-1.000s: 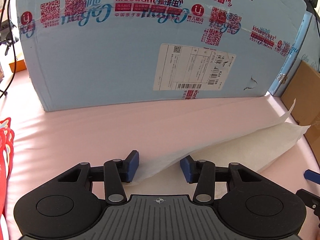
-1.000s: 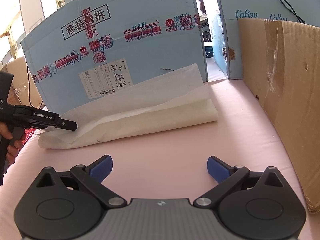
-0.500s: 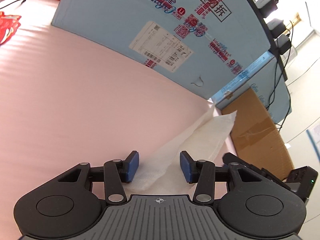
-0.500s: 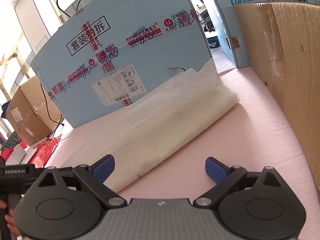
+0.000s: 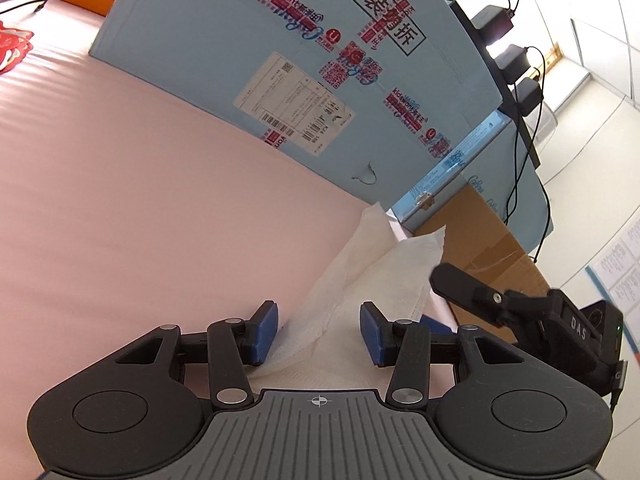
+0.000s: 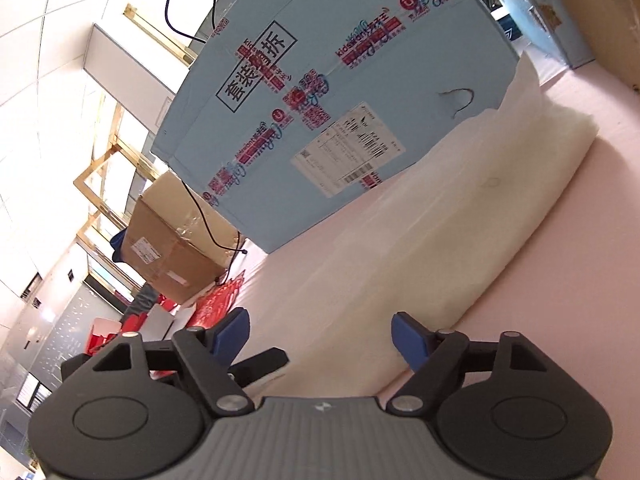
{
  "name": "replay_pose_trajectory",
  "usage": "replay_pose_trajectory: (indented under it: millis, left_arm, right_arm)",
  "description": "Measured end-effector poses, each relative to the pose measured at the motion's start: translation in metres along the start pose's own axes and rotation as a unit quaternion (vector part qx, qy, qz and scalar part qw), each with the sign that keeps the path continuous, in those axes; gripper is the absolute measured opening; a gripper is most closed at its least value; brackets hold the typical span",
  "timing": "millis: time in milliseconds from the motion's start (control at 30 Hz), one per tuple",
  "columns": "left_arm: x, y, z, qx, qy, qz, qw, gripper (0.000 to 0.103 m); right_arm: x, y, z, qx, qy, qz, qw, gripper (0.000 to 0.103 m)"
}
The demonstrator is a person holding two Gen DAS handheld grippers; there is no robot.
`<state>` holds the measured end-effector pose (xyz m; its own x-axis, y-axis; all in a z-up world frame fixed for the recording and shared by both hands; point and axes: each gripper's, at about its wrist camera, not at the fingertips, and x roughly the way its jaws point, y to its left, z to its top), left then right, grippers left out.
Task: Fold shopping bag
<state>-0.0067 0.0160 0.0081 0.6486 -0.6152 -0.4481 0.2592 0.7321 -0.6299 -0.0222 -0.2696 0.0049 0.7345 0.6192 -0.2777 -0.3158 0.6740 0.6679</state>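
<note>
Bag (image 5: pixel 372 280), white and thin, lies folded lengthwise on the pink mat (image 5: pixel 120 208), running along the foot of the blue box (image 5: pixel 248 60). My left claw (image 5: pixel 318 332) has the near end of it between its pads (image 5: pixel 266 332); the jaws stand at a middling gap, and the fabric passes between them and lies against the left pad, but I cannot tell whether either pad presses it, since the claw body covers the cloth below. My right claw (image 6: pixel 322 338) is closing, jaws still apart, with the bag's (image 6: pixel 460 216) near edge between the pads and neither pad seen touching it. In the right view a black finger tip (image 6: pixel 262 364) of the left claw shows just under my right claw's left pad, mostly hidden by the claw body. In the left view my right claw (image 5: pixel 520 312) shows from the side at the right edge, close beside the bag's flank; its tips are hidden from that angle. The bag's far end rises in a loose point against the blue box corner. Beyond it a brown box (image 5: pixel 480 236) closes off the right side. The mat to the left of the bag is bare up to red items (image 5: pixel 14 46) at the edge, cut off by the frame. A second brown box (image 6: pixel 176 248) stands off the mat's far left.
</note>
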Motion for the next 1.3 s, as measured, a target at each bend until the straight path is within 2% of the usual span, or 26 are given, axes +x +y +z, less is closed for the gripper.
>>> replay_pose_trajectory:
  millis: [67,100,133,167,200,300,367,467,533,633,733,867,967,1033,1167,1267,1300]
  left_arm:
    - [0.000,-0.001,-0.001,0.004,0.000,0.001,1.0000,0.045]
    - [0.000,0.000,-0.001,0.000,-0.001,-0.002,1.0000,0.045]
    - [0.000,0.002,0.000,-0.006,-0.001,-0.005,1.0000,0.045]
    - [-0.001,0.005,0.000,-0.015,-0.001,-0.011,0.9998,0.045]
    - [-0.001,0.008,0.001,-0.026,-0.002,-0.019,0.9995,0.046]
    - [-0.003,0.015,0.002,-0.051,-0.004,-0.037,0.9980,0.048]
    - [-0.004,0.014,0.000,-0.050,-0.009,-0.034,0.9981,0.047]
    - [-0.005,0.011,-0.003,-0.041,-0.014,-0.012,0.9990,0.036]
    - [-0.006,0.007,-0.005,-0.032,-0.012,0.000,0.9994,0.019]
    - [-0.011,0.000,-0.009,-0.016,-0.018,0.016,0.9996,0.010]
    - [-0.037,-0.006,-0.020,-0.005,-0.060,0.036,0.9976,0.007]
    - [-0.085,-0.002,-0.051,-0.010,-0.112,0.085,0.9900,0.006]
    - [-0.121,-0.004,-0.075,0.000,-0.137,0.110,0.9844,0.006]
    - [-0.137,-0.006,-0.085,0.012,-0.141,0.120,0.9826,0.006]
    - [-0.142,-0.017,-0.083,0.068,-0.130,0.138,0.9795,0.011]
    - [-0.122,-0.030,-0.073,0.121,-0.101,0.142,0.9772,0.036]
    - [-0.112,-0.034,-0.069,0.142,-0.088,0.141,0.9758,0.052]
  right_arm:
    - [0.009,0.005,-0.001,0.000,-0.001,-0.038,0.999,0.057]
    - [0.013,0.005,-0.003,-0.001,-0.001,-0.054,0.999,0.041]
    - [0.014,0.005,-0.004,-0.004,-0.003,-0.069,0.998,0.020]
    - [0.016,0.004,-0.005,-0.008,-0.006,-0.085,0.996,0.010]
    - [0.015,0.003,-0.006,-0.009,-0.006,-0.090,0.996,0.004]
    - [0.011,0.001,-0.006,-0.011,-0.007,-0.104,0.994,0.003]
    - [0.006,0.003,-0.009,-0.021,-0.013,-0.112,0.993,0.003]
    - [-0.015,0.012,-0.019,-0.045,-0.044,-0.123,0.990,0.003]
    - [-0.028,0.014,-0.022,-0.047,-0.057,-0.121,0.990,0.003]
    - [-0.061,0.017,-0.028,-0.041,-0.085,-0.114,0.989,0.003]
    - [-0.084,0.016,-0.030,-0.036,-0.100,-0.109,0.988,0.003]
    - [-0.092,0.013,-0.031,-0.028,-0.091,-0.090,0.991,0.003]
    - [-0.094,0.011,-0.037,-0.032,-0.060,-0.062,0.996,0.003]
    - [-0.100,0.008,-0.042,-0.035,-0.045,-0.060,0.997,0.003]
    - [-0.116,-0.006,-0.050,-0.014,-0.043,-0.091,0.995,0.003]
    - [-0.129,-0.009,-0.057,-0.010,-0.051,-0.086,0.995,0.003]
    - [-0.133,-0.010,-0.059,-0.011,-0.054,-0.085,0.995,0.003]
